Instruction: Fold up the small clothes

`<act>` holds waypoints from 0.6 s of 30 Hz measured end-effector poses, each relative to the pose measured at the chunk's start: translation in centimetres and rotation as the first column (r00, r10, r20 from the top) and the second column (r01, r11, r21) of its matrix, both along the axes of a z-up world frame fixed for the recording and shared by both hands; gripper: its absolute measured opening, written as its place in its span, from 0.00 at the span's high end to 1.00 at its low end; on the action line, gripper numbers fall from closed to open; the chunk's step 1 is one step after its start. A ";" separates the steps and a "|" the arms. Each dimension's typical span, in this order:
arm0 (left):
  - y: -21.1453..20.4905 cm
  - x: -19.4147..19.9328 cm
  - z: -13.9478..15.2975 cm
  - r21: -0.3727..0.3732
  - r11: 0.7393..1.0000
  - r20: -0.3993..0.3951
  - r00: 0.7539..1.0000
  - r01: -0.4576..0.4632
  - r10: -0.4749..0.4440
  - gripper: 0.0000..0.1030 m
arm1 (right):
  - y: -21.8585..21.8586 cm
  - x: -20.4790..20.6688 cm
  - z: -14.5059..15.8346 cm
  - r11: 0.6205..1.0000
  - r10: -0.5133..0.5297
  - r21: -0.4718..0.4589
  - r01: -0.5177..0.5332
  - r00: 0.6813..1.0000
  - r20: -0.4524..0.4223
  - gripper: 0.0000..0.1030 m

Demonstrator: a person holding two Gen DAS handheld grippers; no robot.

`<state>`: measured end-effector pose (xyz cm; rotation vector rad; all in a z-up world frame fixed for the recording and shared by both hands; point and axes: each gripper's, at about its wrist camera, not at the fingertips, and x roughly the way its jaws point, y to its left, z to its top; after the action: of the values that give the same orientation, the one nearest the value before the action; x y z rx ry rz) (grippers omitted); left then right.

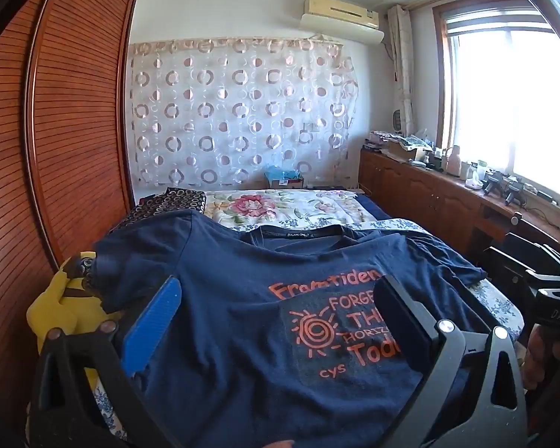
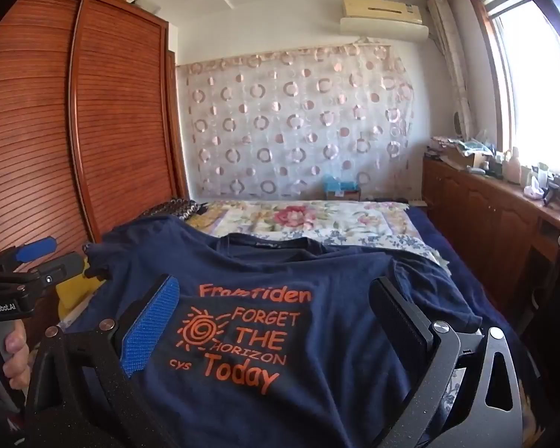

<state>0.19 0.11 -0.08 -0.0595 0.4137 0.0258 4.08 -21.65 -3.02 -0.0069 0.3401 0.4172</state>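
— Bedroom first, left wrist view: what surrounds the bed?

— Slatted reddish wooden wardrobe doors on the left, a sheer curtain with ring patterns on the far wall, an air conditioner above it, and a bright window over a low wooden cabinet crowded with small items. A floral quilt covers the far part of the bed.

— And the left hand-held gripper?

— Its jaws stand wide apart, empty, hovering over a navy T-shirt spread front-up on the near end of the bed. One finger carries a ribbed blue pad; the other is plain black. Neither pad presses the cloth. A yellow object sits at the shirt's left sleeve.

— Any writing?

— Orange print, partly hidden: "FORGE", "TH", "Toda", "cys", beside a spiral sun. At the right edge, the other tool's body reads "DAS".

— Now the right wrist view.

— Same navy T-shirt, soft knit, slightly rumpled, collar pointing away. The right hand-held gripper is likewise fully spread, holding nothing, framing the print from above. The print reads "FORGET THE HORIZON Today", "cys", with a blurrier line above it.

— Anything else?

— At the left edge, a hand grips the left tool's handle, labelled "GenRobot.AI".
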 end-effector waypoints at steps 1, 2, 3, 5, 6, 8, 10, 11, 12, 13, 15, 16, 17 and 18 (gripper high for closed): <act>0.1 0.1 0.0 -0.002 1.000 -0.002 1.000 -0.001 0.001 0.00 | -0.1 -0.1 0.0 1.000 -0.002 0.011 0.002 1.000 0.019 0.00; -0.5 -0.1 0.3 0.027 1.000 0.011 1.000 0.005 -0.005 0.00 | 0.0 -0.1 0.0 1.000 0.000 0.004 0.000 1.000 0.008 0.00; -0.6 -0.2 0.2 0.024 1.000 0.020 1.000 0.000 -0.001 0.00 | 0.0 0.0 0.0 1.000 0.002 0.005 -0.002 1.000 0.006 0.00; -0.3 -0.2 0.1 0.007 1.000 0.019 1.000 0.001 -0.001 0.00 | 0.0 -0.1 0.0 1.000 0.003 0.003 -0.003 1.000 0.006 0.00; -0.3 -0.1 0.3 0.007 1.000 0.020 1.000 0.001 -0.001 0.00 | 0.0 -0.1 0.0 1.000 0.004 0.002 -0.004 1.000 0.006 0.00; -0.5 -0.1 0.4 0.009 1.000 0.020 1.000 0.002 -0.002 0.00 | 0.0 -0.1 0.0 1.000 0.004 0.003 -0.004 1.000 0.007 0.00; -0.3 -0.1 0.4 0.001 1.000 0.019 1.000 0.000 0.000 0.00 | 0.0 0.0 -0.1 1.000 0.001 0.007 -0.001 1.000 0.005 0.00; -0.3 -0.2 0.5 0.002 1.000 0.020 1.000 -0.001 0.001 0.00 | 0.0 -0.1 -0.1 1.000 -0.001 0.006 0.001 1.000 0.006 0.00; -0.3 -0.2 0.6 0.003 1.000 0.021 1.000 -0.002 0.001 0.00 | 0.0 -0.1 -0.1 1.000 -0.001 0.007 0.001 1.000 0.006 0.00; -0.2 -0.3 0.6 0.002 1.000 0.021 1.000 -0.001 0.001 0.00 | 0.0 -0.1 -0.1 1.000 0.000 0.007 -0.001 1.000 0.006 0.00; -0.2 -0.4 0.5 0.002 1.000 0.023 1.000 -0.002 0.002 0.00 | 0.1 -0.1 -0.1 1.000 0.002 0.006 -0.002 1.000 0.005 0.00; -0.2 -0.4 0.6 0.003 1.000 0.023 1.000 -0.002 0.002 0.00 | 0.1 -0.1 -0.1 1.000 0.002 0.006 -0.002 1.000 0.006 0.00; -0.2 -0.4 0.5 0.002 1.000 0.024 1.000 -0.002 0.001 0.00 | 0.1 -0.1 -0.1 1.000 0.002 0.006 -0.002 1.000 0.006 0.00; -0.2 -0.4 0.5 0.002 1.000 0.024 1.000 -0.002 0.002 0.00 | 0.1 -0.2 0.0 1.000 0.002 0.006 -0.002 1.000 0.006 0.00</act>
<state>-0.22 -0.10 0.46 -0.0581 0.3894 0.0271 3.92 -21.52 -3.07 -0.0024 0.3328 0.4199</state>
